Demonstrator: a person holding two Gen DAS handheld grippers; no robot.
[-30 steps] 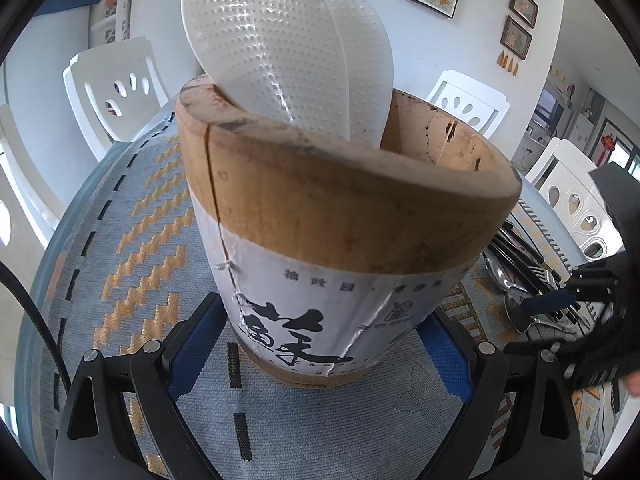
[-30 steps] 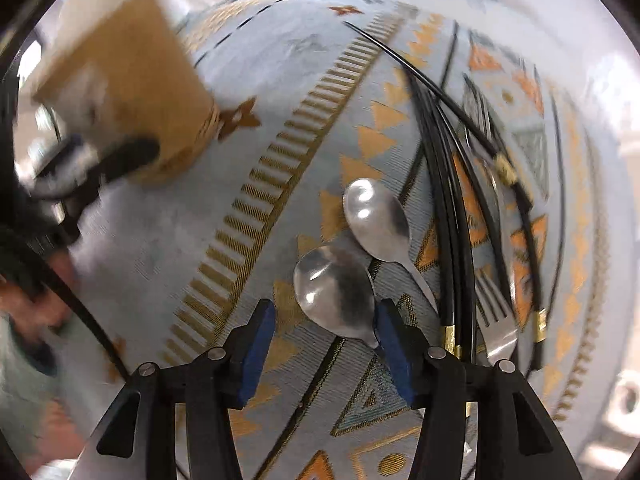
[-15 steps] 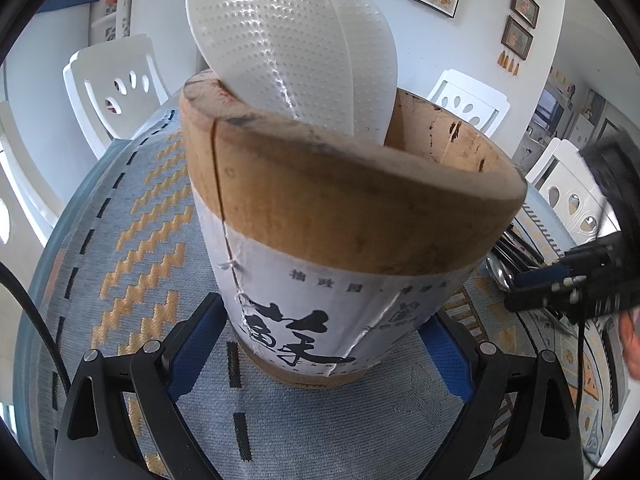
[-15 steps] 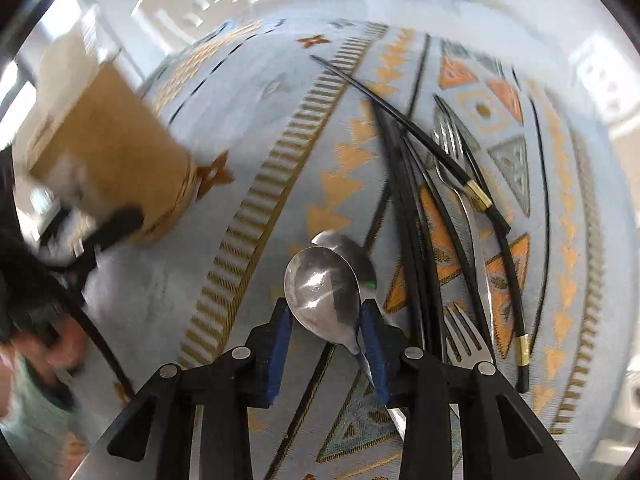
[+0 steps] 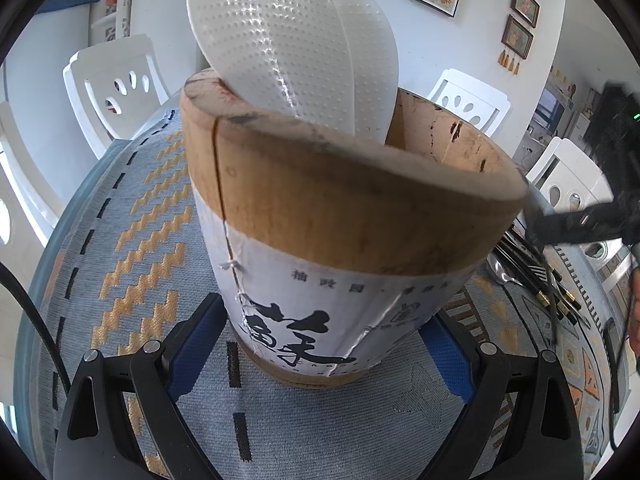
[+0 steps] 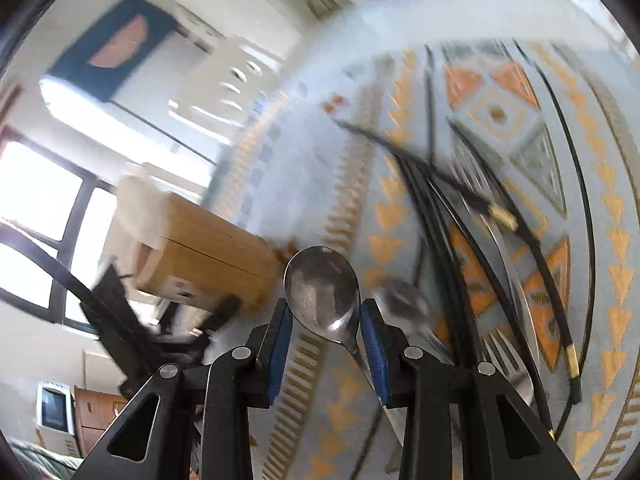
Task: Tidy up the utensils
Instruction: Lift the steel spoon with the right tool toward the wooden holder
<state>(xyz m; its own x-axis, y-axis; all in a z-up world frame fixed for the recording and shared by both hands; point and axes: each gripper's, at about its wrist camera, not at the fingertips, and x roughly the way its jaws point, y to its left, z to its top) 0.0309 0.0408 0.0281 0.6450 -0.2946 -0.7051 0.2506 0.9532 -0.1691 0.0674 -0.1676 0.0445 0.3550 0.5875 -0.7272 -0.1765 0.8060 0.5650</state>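
Steel spoon point(image 6: 324, 292) clamped by the bowl between the blue pads point(image 6: 280, 344) of right gripper point(image 6: 326, 340), lower centre of right wrist view; handle trailing down past the pads. Lifted clear of the cloth, judging by the blurred tabletop behind it. Jaws narrow; closed in on the spoon over the last second, now steady.

Bamboo utensil holder point(image 5: 340, 216) upright at centre of left wrist view, standing between the fingers of left gripper point(image 5: 320, 344). Jaws wide and lately opening a little; blue pads close against the paper label on both sides, but actual pressing cannot be confirmed. Same holder at left of centre in right wrist view point(image 6: 200, 256).

Done so far: two white dimpled rice paddles point(image 5: 280, 48) already standing in holder.

Left to do: held spoon not yet over holder mouth. Still lying on patterned tablecloth point(image 6: 500, 112): second spoon point(image 6: 404, 304) just right of the gripper, fork point(image 6: 508, 364) at lower right, black chopsticks point(image 6: 452, 208) in a loose bundle across right half of frame.

Estimate: early to middle; most metalware outstanding.
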